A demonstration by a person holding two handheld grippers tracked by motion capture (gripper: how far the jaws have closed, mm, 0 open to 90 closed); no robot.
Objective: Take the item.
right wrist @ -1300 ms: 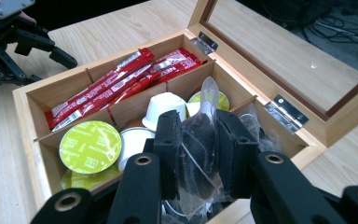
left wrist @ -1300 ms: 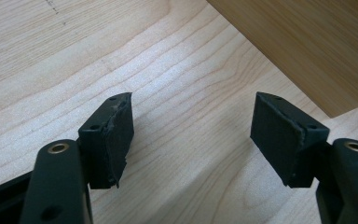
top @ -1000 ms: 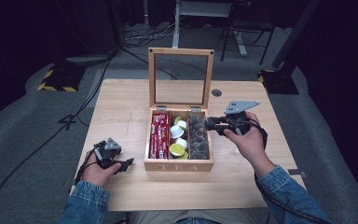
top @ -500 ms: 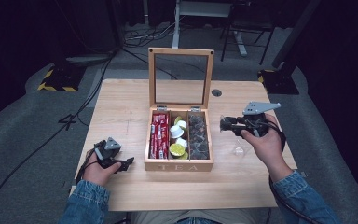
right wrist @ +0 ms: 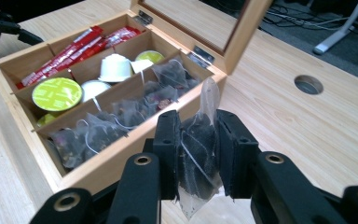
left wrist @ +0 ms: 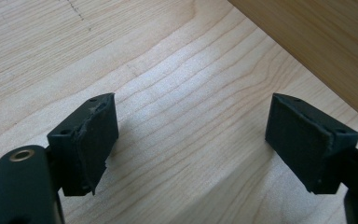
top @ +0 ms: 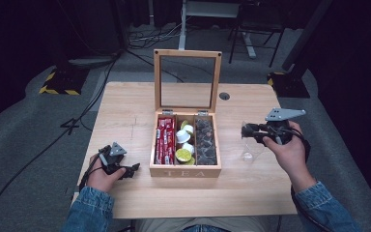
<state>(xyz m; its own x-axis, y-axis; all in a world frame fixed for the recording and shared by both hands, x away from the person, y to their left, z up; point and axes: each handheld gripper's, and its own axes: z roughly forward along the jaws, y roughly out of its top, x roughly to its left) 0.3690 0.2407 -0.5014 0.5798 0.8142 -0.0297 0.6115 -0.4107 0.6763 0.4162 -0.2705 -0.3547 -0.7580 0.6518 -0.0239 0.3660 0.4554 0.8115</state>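
A: High view. Your right gripper (top: 245, 130) pinches a clear tea bag (top: 248, 143) over bare table (top: 125, 101) to the right of the wooden tea box (top: 185, 170), well apart from its wall. Risk: the sachet dangles below the jaws, so a low pass back could snag it on the box rim or the raised glass lid (top: 187, 80). The table's right edge is near your hand; drift outward and a drop lands on the floor.

B: And the left?

A: Your left gripper (top: 131, 169) rests low by the front-left corner of the box, near the table's front edge. Left gripper view: jaws spread, having just been opening, with only wood grain between them. The box wall (left wrist: 317, 42) stands close at upper right; a swing that way would knock it.

B: Right gripper view?

A: The pads (right wrist: 166, 154) press the bag (right wrist: 196, 154) at mid-body, tip poking up. The film looks slick, so I judge a slip possible. Open tabletop lies right, apart from the cable hole (right wrist: 308, 84).
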